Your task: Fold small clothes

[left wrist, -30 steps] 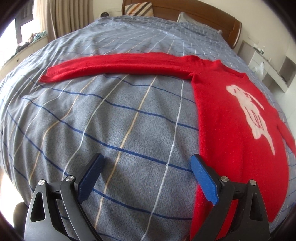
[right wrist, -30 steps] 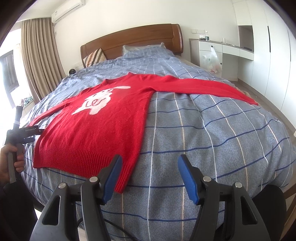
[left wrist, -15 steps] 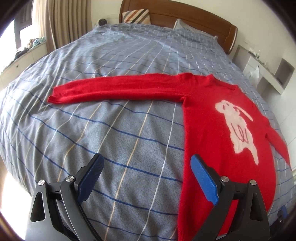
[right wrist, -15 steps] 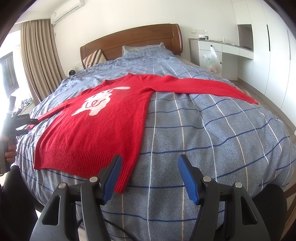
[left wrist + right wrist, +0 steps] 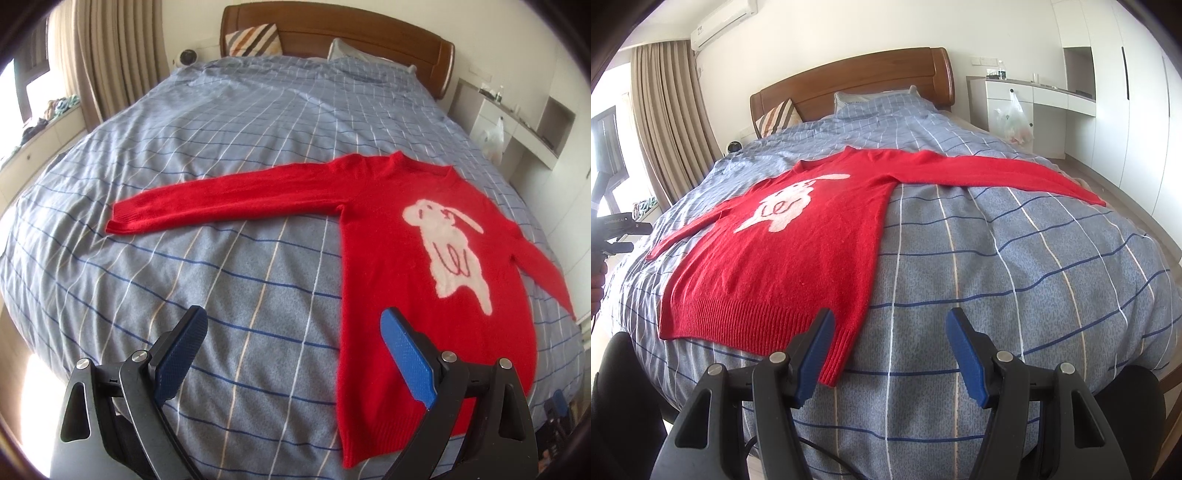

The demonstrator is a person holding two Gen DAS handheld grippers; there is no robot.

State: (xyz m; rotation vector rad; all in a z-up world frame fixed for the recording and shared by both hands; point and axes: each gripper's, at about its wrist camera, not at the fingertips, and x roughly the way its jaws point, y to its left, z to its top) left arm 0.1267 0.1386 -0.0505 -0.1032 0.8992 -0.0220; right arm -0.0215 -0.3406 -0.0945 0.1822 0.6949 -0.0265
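The red sweater [image 5: 798, 266] is laid flat on the bed [image 5: 1015, 280], unfolded. Both the left gripper [image 5: 295, 354] and the right gripper [image 5: 890, 350] are held open and empty. Probably a sleeve [image 5: 229, 199] must be grasped first.

You face a wide bed [image 5: 229, 122] covered in a grey-blue checked duvet, with a curved wooden headboard [image 5: 864, 77] at the far end. A striped cushion [image 5: 255, 38] and a pillow [image 5: 875, 98] in matching check lean against it. On your left hang beige curtains [image 5: 665, 110] beside a bright window [image 5: 33, 77], with a white air conditioner [image 5: 724, 22] high on the pale wall. On your right stand a white built-in desk [image 5: 1045, 99], with a plastic bag [image 5: 1014, 122] hanging from it, and tall white wardrobes [image 5: 1137, 92].
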